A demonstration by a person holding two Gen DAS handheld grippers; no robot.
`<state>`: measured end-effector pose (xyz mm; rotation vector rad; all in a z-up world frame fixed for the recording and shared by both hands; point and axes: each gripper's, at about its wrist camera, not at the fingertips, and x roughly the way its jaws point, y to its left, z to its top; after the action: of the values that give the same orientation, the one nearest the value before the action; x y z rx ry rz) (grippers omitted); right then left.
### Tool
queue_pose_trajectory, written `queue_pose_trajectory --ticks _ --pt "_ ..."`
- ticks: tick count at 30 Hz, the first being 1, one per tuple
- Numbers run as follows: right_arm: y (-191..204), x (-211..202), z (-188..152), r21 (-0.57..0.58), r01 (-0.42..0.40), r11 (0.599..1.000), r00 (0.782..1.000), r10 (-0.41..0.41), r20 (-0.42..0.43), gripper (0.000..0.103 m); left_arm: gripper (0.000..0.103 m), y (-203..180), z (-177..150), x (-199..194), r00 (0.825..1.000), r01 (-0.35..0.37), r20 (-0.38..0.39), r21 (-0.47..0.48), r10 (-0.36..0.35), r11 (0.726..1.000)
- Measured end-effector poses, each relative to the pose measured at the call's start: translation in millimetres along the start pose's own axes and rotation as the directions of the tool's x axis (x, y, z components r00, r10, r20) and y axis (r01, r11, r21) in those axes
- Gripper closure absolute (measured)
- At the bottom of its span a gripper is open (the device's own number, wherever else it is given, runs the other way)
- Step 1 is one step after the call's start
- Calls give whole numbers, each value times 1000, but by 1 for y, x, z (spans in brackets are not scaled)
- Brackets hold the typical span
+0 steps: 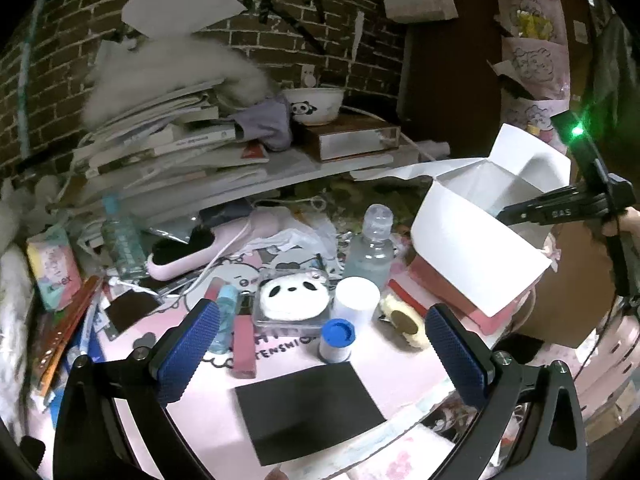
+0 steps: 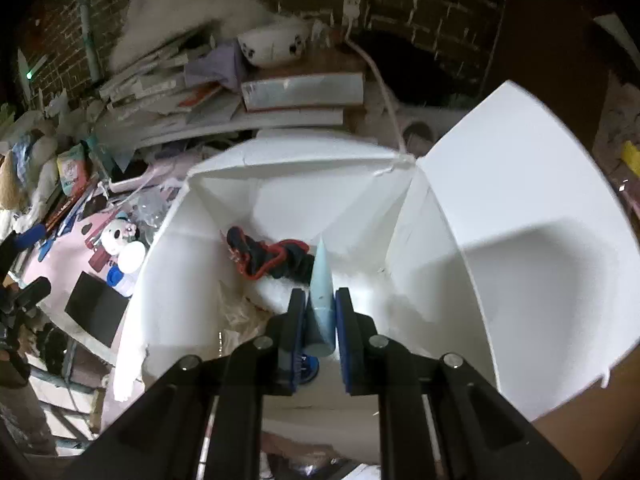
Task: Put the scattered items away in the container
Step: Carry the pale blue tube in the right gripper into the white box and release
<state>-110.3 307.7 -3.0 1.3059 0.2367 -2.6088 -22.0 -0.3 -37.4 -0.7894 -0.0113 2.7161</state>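
Observation:
My right gripper [image 2: 318,300] is shut on a pale blue tube [image 2: 323,288] and holds it over the open white box [image 2: 500,248]. A dark cloth with red trim [image 2: 272,258] lies inside the box. In the left wrist view the white box [image 1: 472,248] stands at the right, with the right gripper's black body [image 1: 560,208] above it. My left gripper [image 1: 320,344] is open and empty above the pink mat [image 1: 400,364]. Between its fingers lie a panda case [image 1: 294,300], a white-capped jar [image 1: 356,300], a blue-capped bottle [image 1: 338,340] and a black card [image 1: 308,408].
A clear bottle [image 1: 370,248], a pink stick [image 1: 244,344], a small blue bottle [image 1: 224,316] and a yellow sponge [image 1: 406,324] lie on the mat. A pink device [image 1: 192,252] and tissue pack [image 1: 54,268] sit at the left. Stacked books [image 1: 168,148] and a panda bowl [image 1: 316,106] stand behind.

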Motion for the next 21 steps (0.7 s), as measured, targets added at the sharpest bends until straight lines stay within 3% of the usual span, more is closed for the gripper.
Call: queue_pose_trajectory --ticks 3,6,9,14,15,17,19,21 --pt "-3 6 4 9 -13 1000 999 13 -32 90 0 -2 0 0 999 -30 14 22 29 999" --pt "-5 10 6 24 -18 1000 999 19 -44 90 0 0 0 5 998 -55 -24 20 55 998" --pt "-4 4 8 25 -13 1000 1000 13 -7 90 0 12 -1 10 995 -91 -49 -22 90 996" --pt "5 -5 12 1 -4 1000 999 4 37 88 1 40 -9 20 993 -96 -84 -122 86 988" --pt "8 -6 13 -6 0 1000 999 1 42 86 1 45 -11 22 991 -105 -94 -133 93 986" --pt "10 -7 15 -6 -7 1000 999 8 51 63 1 51 -16 24 990 -109 -99 -142 96 984" --pt "14 -14 16 4 -19 1000 995 18 95 49 1 56 -20 24 992 -100 -97 -155 86 983" --pt "22 -26 16 2 -50 999 986 49 162 49 1 58 -23 24 992 -98 -96 -160 84 982"
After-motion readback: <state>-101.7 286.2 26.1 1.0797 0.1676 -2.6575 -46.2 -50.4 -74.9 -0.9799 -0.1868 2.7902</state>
